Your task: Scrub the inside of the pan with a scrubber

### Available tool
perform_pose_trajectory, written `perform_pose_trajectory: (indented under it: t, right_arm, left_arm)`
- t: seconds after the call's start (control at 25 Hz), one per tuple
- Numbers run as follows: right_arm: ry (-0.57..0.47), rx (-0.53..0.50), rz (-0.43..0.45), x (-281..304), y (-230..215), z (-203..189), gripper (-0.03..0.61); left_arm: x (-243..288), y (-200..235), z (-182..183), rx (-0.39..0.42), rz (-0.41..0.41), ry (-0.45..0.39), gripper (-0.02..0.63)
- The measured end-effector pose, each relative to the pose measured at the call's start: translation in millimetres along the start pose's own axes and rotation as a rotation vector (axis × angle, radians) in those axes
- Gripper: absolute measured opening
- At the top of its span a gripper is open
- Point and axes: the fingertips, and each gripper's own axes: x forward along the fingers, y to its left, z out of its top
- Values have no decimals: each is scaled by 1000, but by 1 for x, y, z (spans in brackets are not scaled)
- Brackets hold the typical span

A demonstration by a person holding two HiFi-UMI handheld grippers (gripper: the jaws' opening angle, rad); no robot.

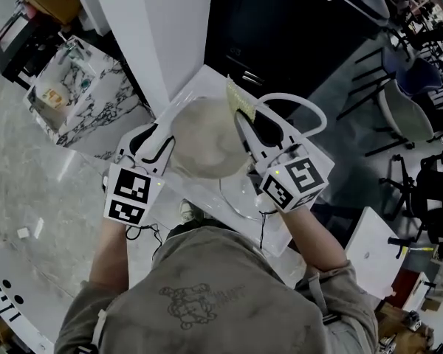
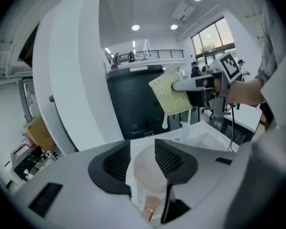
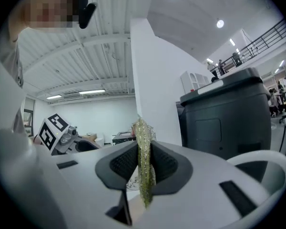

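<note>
Beyond the person's shirt (image 1: 214,293), the left gripper (image 1: 155,142) clamped the pan (image 1: 207,146) by its left edge above the sink (image 1: 196,87). At the pan's right, the right gripper (image 1: 252,120) pinched the scrubber (image 1: 238,98) between its jaws.

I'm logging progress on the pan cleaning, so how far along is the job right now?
Done: both things are picked up. The right gripper is shut on the yellow-green scrubber, and the fingers of the left gripper appear closed on the pale pan. In hand: the scrubber is held in the air beside the pan, not touching it. Left: the scrubbing itself. Whether any has been done, I cannot tell.
</note>
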Motion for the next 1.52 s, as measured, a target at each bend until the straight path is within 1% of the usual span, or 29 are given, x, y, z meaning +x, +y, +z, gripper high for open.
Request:
perform_pose_trajectory:
  t: [0.16,0.28,0.36,0.44,0.48,0.6,0.68,0.88,1.12,1.32,1.52]
  right_arm:
    - [-65,-44,-10,-18,9,30,75]
    - [-109,-62,-26,-32,14,49,75]
    - [-138,-91,-42,-42,17,61,75]
    - [-163,-105,-60,-52,19,71,75]
    - [-174,-92,-64,-57,19,74,75]
    - [-203,-12,-65,-72,18,81,75]
    - [-221,8,-73,-82,19,85,75]
    - [-252,-23,-113,-101,19,87,75]
    - [-230,-40,-145,-112,15,70,75]
    - [-205,-8,-142,-111,14,50,74]
    - [-194,-12,-142,-115,13,45,74]
  left_arm:
    - [-16,5,45,14,46,-146,138]
    - [-27,11,69,11,111,-245,116]
    - [-34,12,80,6,140,-294,104]
    - [-38,10,88,4,144,-324,92]
    - [-40,6,91,6,137,-330,87]
    - [-39,-7,97,20,103,-324,78]
    - [-39,-14,99,31,101,-326,67]
    - [-41,-25,98,42,112,-337,52]
    - [-40,-37,93,46,118,-334,46]
    - [-37,-41,78,46,123,-304,46]
    - [-38,-46,73,42,123,-293,46]
